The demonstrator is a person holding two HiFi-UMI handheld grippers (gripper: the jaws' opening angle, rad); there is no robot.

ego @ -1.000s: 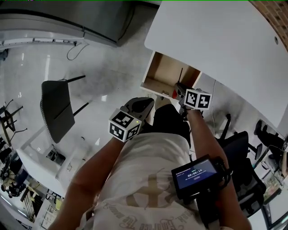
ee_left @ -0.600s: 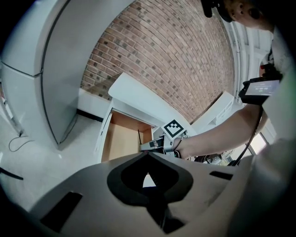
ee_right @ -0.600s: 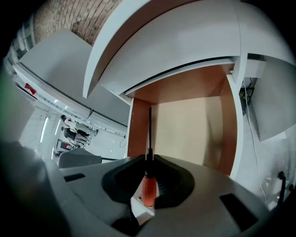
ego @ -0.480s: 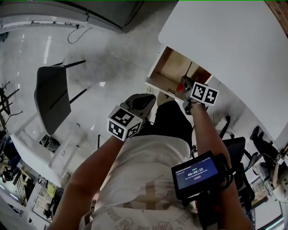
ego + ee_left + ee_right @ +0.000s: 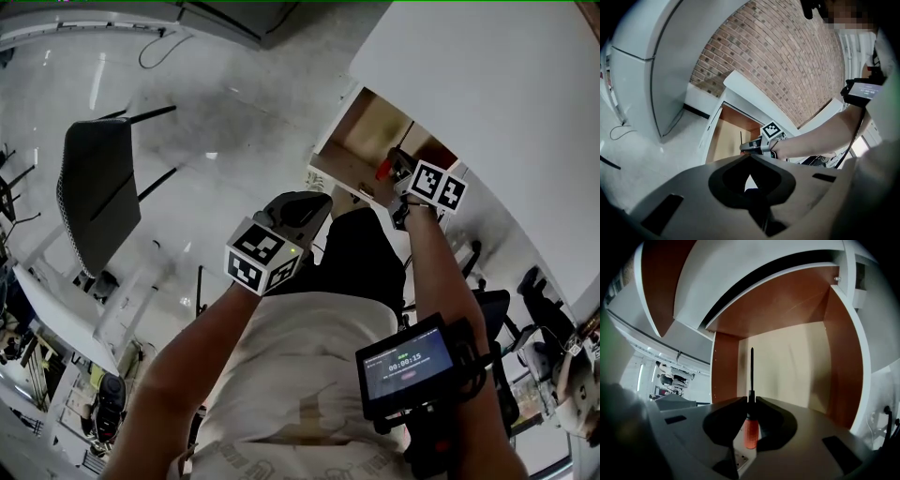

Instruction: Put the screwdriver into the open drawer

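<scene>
Currently the right tool point(image 5: 750, 401) is closed on the screwdriver point(image 5: 750, 430), pinching it at the neck where the orange handle meets the thin dark shaft, which points into the open drawer point(image 5: 843, 376). Likely light and stiff, but the smooth handle could swivel in this pinch; a hold on the thicker handle looks surer. Left tool point(image 5: 750, 157) hangs well apart, jaws together, nothing between them

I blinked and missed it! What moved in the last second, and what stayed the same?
The right claw, still clamped on the red-handled black-shafted screwdriver, reached a little further into the open wooden drawer. Nothing was grabbed or dropped. The left claw stayed shut and empty.
</scene>
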